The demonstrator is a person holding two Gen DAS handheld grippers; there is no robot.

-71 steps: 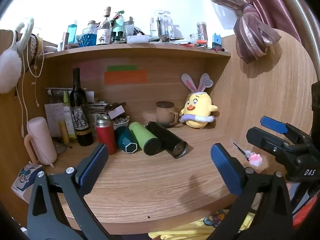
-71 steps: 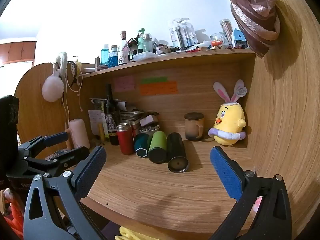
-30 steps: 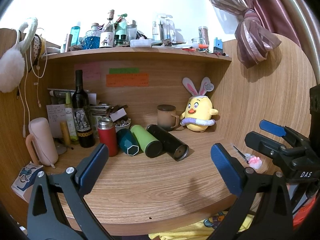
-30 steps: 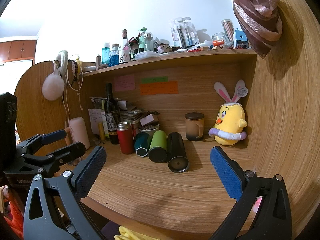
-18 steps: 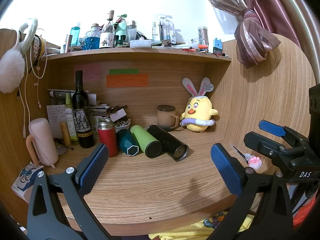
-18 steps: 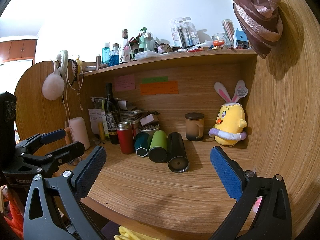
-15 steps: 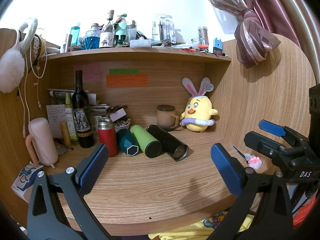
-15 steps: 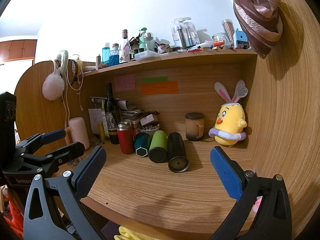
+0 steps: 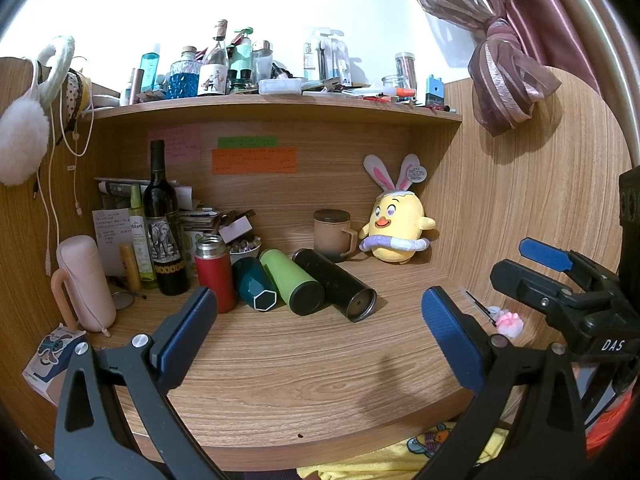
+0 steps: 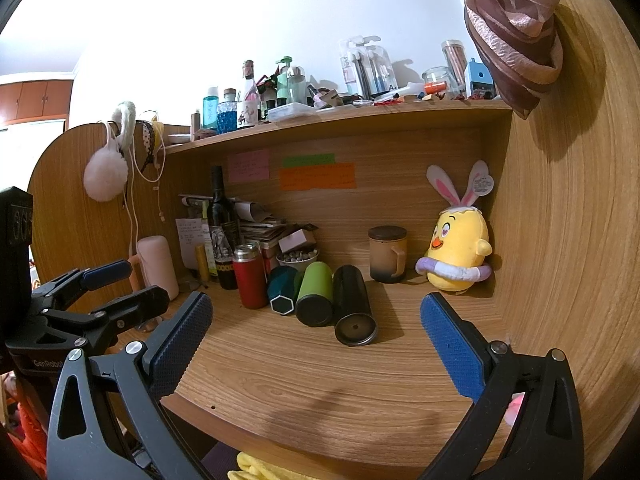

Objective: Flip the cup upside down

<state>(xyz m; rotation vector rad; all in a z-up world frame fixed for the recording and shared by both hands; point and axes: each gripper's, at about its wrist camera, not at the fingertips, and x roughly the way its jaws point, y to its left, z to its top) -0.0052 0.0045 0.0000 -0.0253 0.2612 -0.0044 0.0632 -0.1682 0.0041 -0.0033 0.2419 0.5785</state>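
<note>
A brown lidded mug [image 9: 333,235] stands upright at the back of the wooden desk [image 9: 304,376], left of a yellow chick plush [image 9: 396,227]; it also shows in the right wrist view [image 10: 387,254]. A black tumbler [image 9: 336,285], a green one [image 9: 292,282] and a teal one [image 9: 254,288] lie on their sides beside an upright red flask [image 9: 213,269]. My left gripper [image 9: 320,320] is open and empty, well short of them. My right gripper [image 10: 316,324] is open and empty too, and appears at the right of the left wrist view [image 9: 536,268].
A wine bottle [image 9: 163,224], papers and a pink case [image 9: 85,280] crowd the back left. A cluttered shelf [image 9: 280,101] overhangs the desk. The wooden side wall [image 10: 568,240] closes the right. A small pink item [image 9: 509,320] lies by it.
Both grippers have held almost still; the views shift only slightly. Nothing on the desk has moved.
</note>
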